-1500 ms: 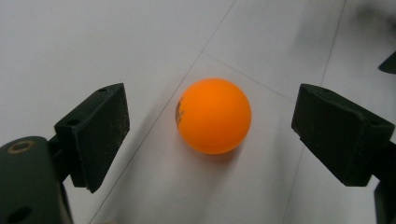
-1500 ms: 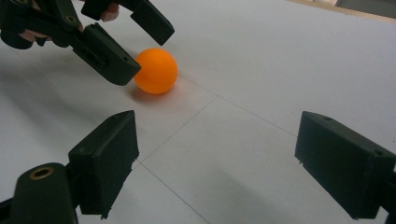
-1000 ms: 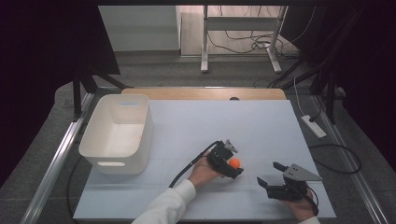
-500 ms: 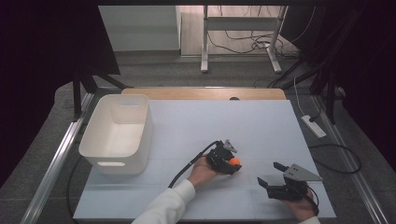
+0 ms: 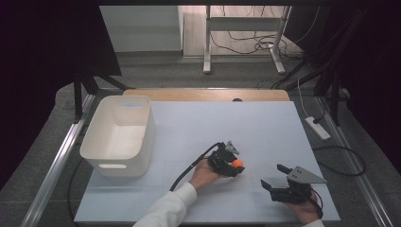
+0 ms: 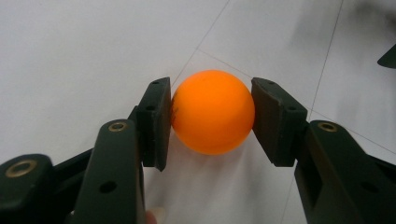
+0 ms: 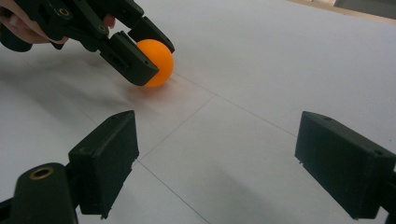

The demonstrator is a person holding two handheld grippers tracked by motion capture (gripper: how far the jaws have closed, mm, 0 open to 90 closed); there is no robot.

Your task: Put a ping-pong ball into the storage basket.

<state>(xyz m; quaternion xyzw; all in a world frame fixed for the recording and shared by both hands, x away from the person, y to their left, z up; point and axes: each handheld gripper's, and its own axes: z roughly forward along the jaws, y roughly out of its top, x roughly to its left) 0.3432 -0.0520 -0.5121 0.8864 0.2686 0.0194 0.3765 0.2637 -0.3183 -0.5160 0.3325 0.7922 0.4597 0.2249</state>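
An orange ball (image 5: 236, 163) (image 6: 212, 112) rests on the white table (image 5: 246, 123), right of its middle and toward the near edge. My left gripper (image 5: 233, 166) (image 6: 211, 95) lies low over the table and is shut on the ball, one black pad pressing each side. From the right gripper view the ball (image 7: 159, 63) sits between those jaws at upper left. My right gripper (image 5: 273, 175) (image 7: 219, 135) hovers a short way to the ball's right, near the front edge, open with bare table between its pads.
A white plastic bin (image 5: 113, 165) stands at the table's left side with nothing seen inside. A wooden strip (image 5: 208, 94) runs along the far edge. A power strip (image 5: 318, 127) lies just off the right edge. Metal rails flank the table.
The left gripper's jaws have closed onto the orange ball. Both hands have stayed where they were.
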